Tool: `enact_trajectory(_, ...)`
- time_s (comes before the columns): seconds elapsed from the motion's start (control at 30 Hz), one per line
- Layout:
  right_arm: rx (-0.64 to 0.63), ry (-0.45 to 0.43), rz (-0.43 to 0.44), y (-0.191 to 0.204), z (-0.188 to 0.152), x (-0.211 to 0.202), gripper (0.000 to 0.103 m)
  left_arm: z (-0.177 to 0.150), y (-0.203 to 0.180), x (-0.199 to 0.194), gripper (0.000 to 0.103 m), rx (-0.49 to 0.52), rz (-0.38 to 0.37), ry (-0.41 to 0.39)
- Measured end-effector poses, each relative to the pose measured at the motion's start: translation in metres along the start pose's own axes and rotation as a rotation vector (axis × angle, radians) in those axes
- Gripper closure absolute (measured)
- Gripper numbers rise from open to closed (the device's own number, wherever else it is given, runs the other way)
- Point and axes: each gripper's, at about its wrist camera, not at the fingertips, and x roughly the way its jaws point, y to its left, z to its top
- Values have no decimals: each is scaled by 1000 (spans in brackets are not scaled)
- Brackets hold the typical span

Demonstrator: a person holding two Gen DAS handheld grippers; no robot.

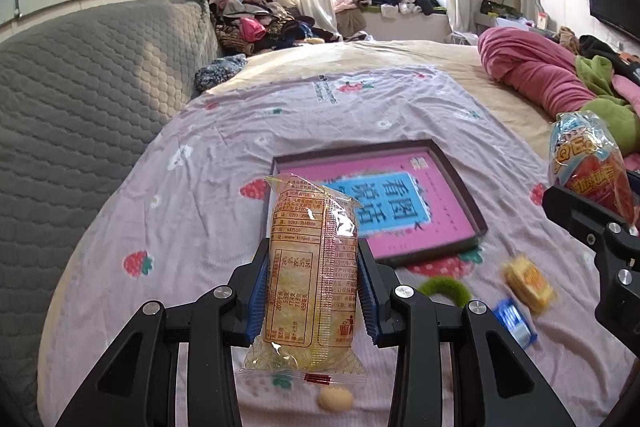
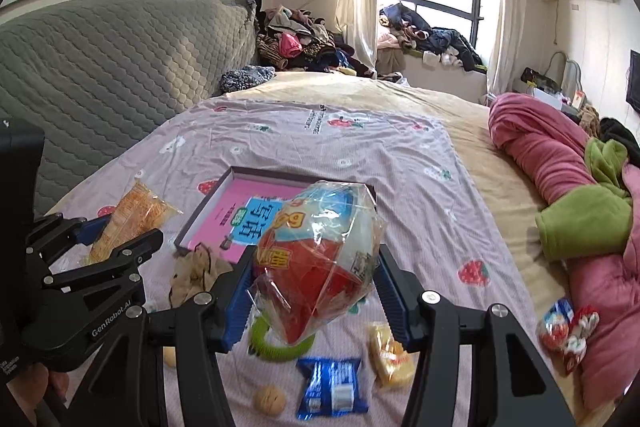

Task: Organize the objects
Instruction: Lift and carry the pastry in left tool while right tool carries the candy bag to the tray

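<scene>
A clear-wrapped yellow cake packet (image 1: 310,267) is clenched by the left gripper (image 1: 312,291); a crinkly red-and-blue snack bag (image 2: 320,259) is gripped by the right gripper (image 2: 316,301).

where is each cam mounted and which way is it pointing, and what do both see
Left wrist: sits on the left gripper, looking along its fingers down the bed toward the window; the gripper clamps a yellow snack packet; the right gripper shows at the right edge.
Right wrist: sits on the right gripper, facing the same way; it clamps a red-and-blue snack bag; the left gripper shows at left.
Shared: the shallow box, green ring, blue packet.
</scene>
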Motion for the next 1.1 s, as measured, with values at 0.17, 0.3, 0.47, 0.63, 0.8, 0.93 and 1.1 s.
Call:
enact_trajectory(0.17, -18, -12, 4, -7, 22, 20, 46, 25, -1, 21, 63, 7, 10, -2)
enact_trajectory(0.3, -27, -12, 11, -15, 36, 41, 46, 48, -2, 42, 63, -9, -9, -3)
enact_trajectory(0.47, -29, 4, 30, -23, 47, 68, 46, 69, -7, 66, 63, -16, -33, 6)
enact_trajectory(0.63, -48, 18, 45, -30, 59, 92, 46, 82, -15, 89, 63, -4, -34, 25)
enact_trajectory(0.8, -56, 33, 53, -33, 66, 111, 46, 91, -18, 108, 63, 11, -29, 44)
enact_trajectory(0.93, -69, 57, 65, -34, 68, 128, 46, 97, -21, 123, 63, 23, -22, 53)
enact_trajectory(1.1, -86, 90, 71, -32, 69, 150, 46, 103, -20, 144, 63, 0, -25, 70)
